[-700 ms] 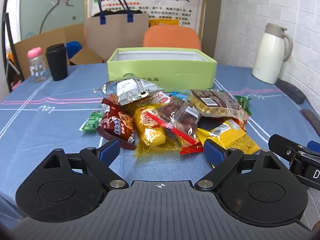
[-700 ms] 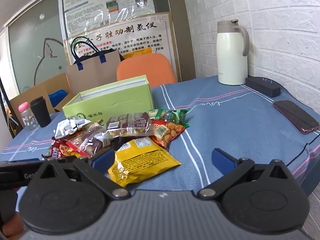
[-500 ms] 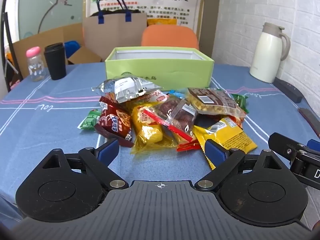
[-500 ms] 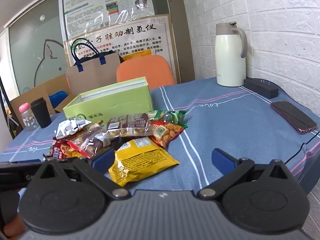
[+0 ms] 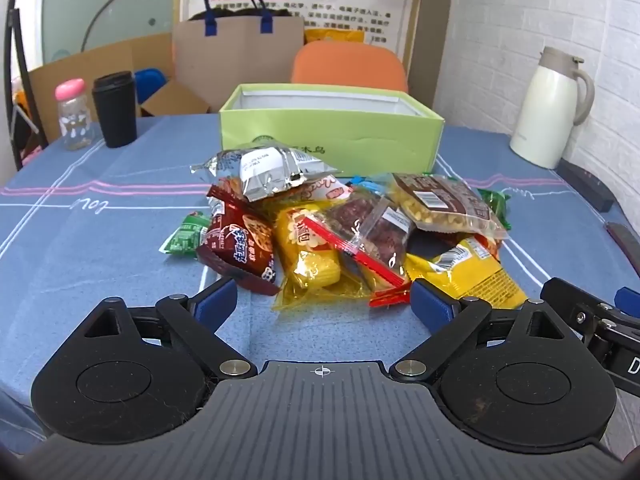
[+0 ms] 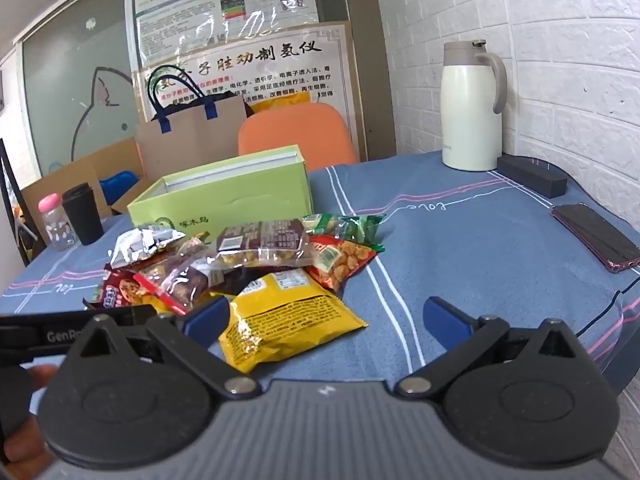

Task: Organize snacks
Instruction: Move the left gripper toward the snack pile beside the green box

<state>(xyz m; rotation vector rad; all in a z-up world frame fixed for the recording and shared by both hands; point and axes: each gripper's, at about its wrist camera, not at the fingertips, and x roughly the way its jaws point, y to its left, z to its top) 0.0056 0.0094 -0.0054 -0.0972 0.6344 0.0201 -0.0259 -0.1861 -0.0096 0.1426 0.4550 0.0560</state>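
Note:
A pile of snack packets lies on the blue tablecloth in front of an open light-green box, which also shows in the right wrist view. The pile holds a silver packet, a dark red cookie packet, a yellow corn packet, a clear bag of red snacks, a peanut bag and a yellow packet. My left gripper is open and empty just short of the pile. My right gripper is open and empty, with the yellow packet between its fingers.
A white thermos stands at the far right by the wall. A black cup and a pink-capped bottle stand far left. A phone and a black case lie at the right edge. A paper bag and an orange chair are behind the table.
Both grippers have drawn back slightly from the pile and stay open. No packet has moved.

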